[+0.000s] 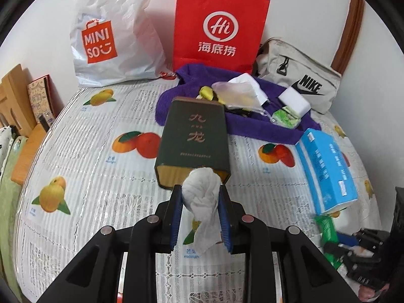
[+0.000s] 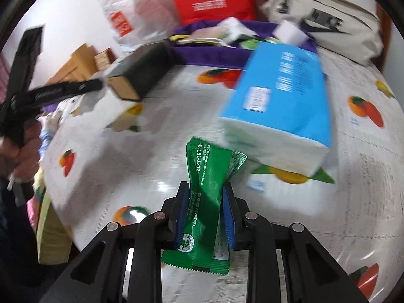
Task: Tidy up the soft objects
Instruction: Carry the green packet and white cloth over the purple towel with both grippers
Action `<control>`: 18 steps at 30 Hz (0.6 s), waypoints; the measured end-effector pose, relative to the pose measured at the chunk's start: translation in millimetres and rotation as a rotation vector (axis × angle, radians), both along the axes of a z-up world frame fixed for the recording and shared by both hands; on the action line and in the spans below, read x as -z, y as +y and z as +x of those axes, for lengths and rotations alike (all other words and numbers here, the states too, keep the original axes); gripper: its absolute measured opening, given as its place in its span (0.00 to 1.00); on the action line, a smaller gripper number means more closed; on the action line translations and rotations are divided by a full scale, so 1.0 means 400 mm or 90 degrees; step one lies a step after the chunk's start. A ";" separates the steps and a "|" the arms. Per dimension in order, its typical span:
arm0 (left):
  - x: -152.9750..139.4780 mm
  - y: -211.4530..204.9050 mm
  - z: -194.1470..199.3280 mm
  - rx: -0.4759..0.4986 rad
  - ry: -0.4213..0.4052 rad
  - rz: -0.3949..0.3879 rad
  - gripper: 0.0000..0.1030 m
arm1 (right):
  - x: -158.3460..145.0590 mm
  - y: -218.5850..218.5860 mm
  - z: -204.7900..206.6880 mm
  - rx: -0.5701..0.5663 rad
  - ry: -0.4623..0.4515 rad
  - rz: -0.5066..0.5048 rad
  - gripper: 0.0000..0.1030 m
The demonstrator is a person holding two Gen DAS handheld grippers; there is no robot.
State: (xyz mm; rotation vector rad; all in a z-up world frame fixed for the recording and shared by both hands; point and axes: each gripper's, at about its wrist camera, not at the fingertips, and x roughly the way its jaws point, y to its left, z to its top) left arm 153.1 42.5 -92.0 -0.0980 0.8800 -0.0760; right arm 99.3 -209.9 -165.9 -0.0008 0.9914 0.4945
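Observation:
My left gripper (image 1: 200,188) is shut on a crumpled white tissue (image 1: 202,202) and holds it above the fruit-print tablecloth (image 1: 88,151), just in front of a dark green box (image 1: 193,136) lying on its side. In the right wrist view, my right gripper (image 2: 205,185) is shut on a green foil packet (image 2: 207,166), pinched at its middle, close to a blue tissue pack (image 2: 282,96). The left wrist view shows that packet (image 1: 328,229) at the lower right. A purple towel (image 1: 252,126) at the back carries a loose pile of small items.
A white Miniso bag (image 1: 113,38), a red paper bag (image 1: 219,25) and a beige Nike bag (image 1: 303,83) stand along the wall. On the towel lie a clear plastic bag (image 1: 234,93), a white block (image 1: 294,99) and a green pouch (image 1: 286,117). Wooden furniture (image 1: 15,96) borders the left.

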 end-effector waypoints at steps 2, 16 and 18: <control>-0.015 0.003 0.003 0.002 -0.007 -0.004 0.25 | -0.013 0.013 -0.005 -0.007 -0.005 0.005 0.25; -0.091 0.004 0.057 0.010 -0.036 -0.021 0.25 | -0.142 0.001 0.046 0.010 -0.072 0.015 0.25; -0.097 0.006 0.067 0.010 -0.038 -0.023 0.25 | -0.154 -0.017 0.060 0.023 -0.079 0.009 0.25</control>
